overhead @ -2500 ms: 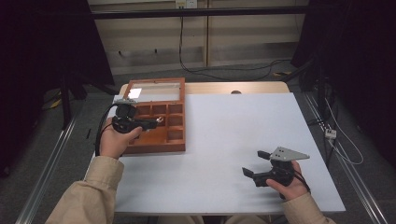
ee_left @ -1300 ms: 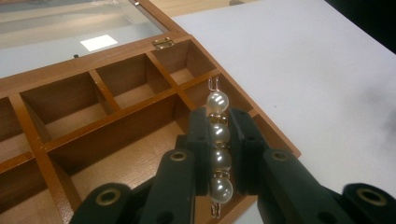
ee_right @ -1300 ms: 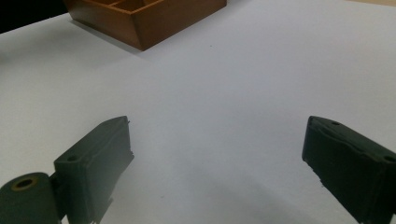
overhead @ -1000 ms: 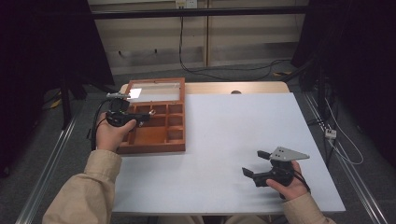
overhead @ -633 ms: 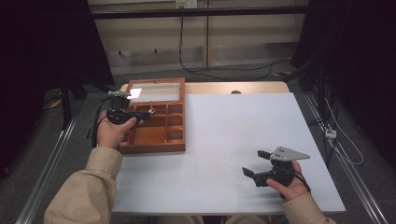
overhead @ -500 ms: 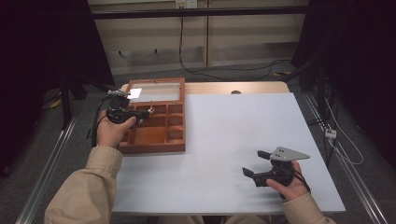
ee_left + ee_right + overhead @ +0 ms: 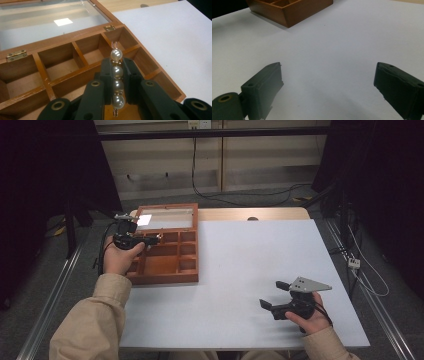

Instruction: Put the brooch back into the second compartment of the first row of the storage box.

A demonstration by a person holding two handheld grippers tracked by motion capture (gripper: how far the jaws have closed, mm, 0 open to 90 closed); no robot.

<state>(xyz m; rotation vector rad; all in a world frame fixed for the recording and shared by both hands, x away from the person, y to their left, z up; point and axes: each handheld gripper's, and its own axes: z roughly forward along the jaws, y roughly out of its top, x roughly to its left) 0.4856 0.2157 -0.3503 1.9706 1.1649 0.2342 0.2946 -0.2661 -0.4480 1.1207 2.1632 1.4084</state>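
Observation:
A wooden compartment box (image 7: 167,252) with its glass lid (image 7: 165,217) laid open sits at the table's left. My left gripper (image 7: 150,239) hovers over the box's left side, shut on a pearl hair clip (image 7: 117,78) with a gold clasp, held above the box's compartments (image 7: 62,67). In the left gripper view the pearls run lengthwise between the two black jaws. My right gripper (image 7: 274,296) rests low over the white table (image 7: 250,260) at the front right, open, with nothing between its jaws. The box's corner (image 7: 289,11) shows far off in the right gripper view.
Several box compartments look bare. A bright light reflection (image 7: 63,21) lies on the glass lid. Cables (image 7: 370,270) trail off the table's right edge. The table's wooden back edge (image 7: 250,214) lies beyond the white sheet.
My left gripper has moved toward the box's back-left corner with the pearl clip in it. The right gripper has not moved.

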